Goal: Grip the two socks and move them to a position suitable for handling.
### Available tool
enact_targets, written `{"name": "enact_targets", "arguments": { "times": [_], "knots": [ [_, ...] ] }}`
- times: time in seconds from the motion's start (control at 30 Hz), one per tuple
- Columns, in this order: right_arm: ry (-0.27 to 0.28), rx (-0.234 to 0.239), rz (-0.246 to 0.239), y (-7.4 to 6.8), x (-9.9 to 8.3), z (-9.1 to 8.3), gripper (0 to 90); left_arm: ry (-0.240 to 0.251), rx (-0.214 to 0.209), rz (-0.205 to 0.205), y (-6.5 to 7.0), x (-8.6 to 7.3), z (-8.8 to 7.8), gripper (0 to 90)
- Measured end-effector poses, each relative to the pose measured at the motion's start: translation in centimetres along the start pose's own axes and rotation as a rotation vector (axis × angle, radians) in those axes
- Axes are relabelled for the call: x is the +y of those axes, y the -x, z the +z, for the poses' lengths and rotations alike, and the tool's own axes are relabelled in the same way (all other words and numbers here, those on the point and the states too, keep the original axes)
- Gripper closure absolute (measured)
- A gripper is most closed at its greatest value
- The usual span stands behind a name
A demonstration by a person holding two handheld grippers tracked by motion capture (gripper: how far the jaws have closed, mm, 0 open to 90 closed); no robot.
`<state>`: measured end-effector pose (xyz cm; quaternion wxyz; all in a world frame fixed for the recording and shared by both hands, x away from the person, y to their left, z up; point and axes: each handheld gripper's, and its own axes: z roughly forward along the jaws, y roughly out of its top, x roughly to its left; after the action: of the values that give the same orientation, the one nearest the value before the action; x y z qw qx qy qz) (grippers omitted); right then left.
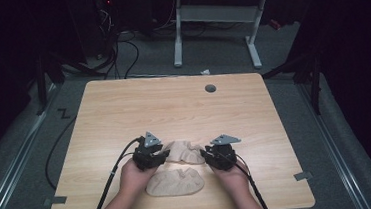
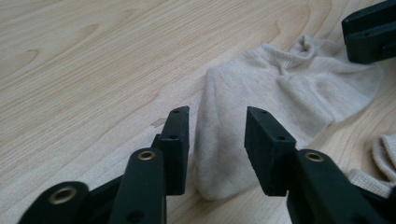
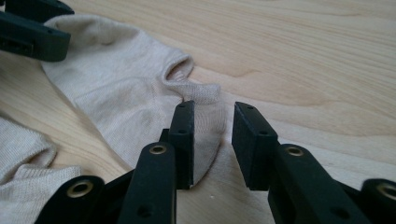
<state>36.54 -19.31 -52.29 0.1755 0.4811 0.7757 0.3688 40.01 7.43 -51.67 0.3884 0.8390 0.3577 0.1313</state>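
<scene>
Two beige ankle socks lie on the wooden table (image 1: 173, 105). The far sock (image 1: 183, 151) stretches flat between my two grippers; the near sock (image 1: 175, 182) lies just in front of it, between the person's hands. My left gripper (image 1: 163, 157) is open, its jaws straddling the far sock's left end (image 2: 219, 140) without closing on it. My right gripper (image 1: 205, 153) is open too, with the sock's right end (image 3: 205, 135) between its jaws. The near sock's edge (image 3: 23, 158) peeks in at the lower left of the right gripper view.
A small grey round cap (image 1: 210, 88) sits in the tabletop near the far edge. Beyond the table stand a white desk frame (image 1: 215, 27) and loose cables (image 1: 119, 49) on the floor. The table's near edge runs just under the person's forearms.
</scene>
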Motion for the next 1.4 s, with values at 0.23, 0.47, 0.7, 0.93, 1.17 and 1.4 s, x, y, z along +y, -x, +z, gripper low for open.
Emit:
{"name": "enact_targets", "arguments": {
  "times": [0.23, 0.47, 0.7, 0.93, 1.17, 1.4],
  "knots": [
    [-0.013, -0.004, -0.015, -0.4, -0.1, 0.3, 66.2, -0.013, 0.022, -0.006, -0.1, -0.2, 0.0, 76.5],
    [0.015, 0.014, -0.017, -0.9, 0.1, -0.2, 65.6, -0.021, 0.027, 0.001, 0.0, -0.5, 0.0, 80.3],
    [-0.028, 0.002, -0.018, -1.0, -0.3, 0.4, 64.0, -0.026, 0.037, 0.001, -0.2, -0.8, -0.2, 82.0],
    [-0.032, 0.007, -0.031, -0.9, -0.4, 0.5, 67.2, -0.026, 0.052, -0.014, -0.8, -1.5, -0.7, 83.7],
    [-0.026, 0.031, -0.039, -1.2, -0.6, 0.5, 79.2, -0.024, 0.055, -0.007, -0.9, -2.1, -0.9, 85.8],
    [-0.019, 0.031, -0.087, -1.7, -0.7, 0.3, 85.0, 0.005, 0.054, 0.009, -0.9, -2.3, -1.2, 86.4]
  ]
}}
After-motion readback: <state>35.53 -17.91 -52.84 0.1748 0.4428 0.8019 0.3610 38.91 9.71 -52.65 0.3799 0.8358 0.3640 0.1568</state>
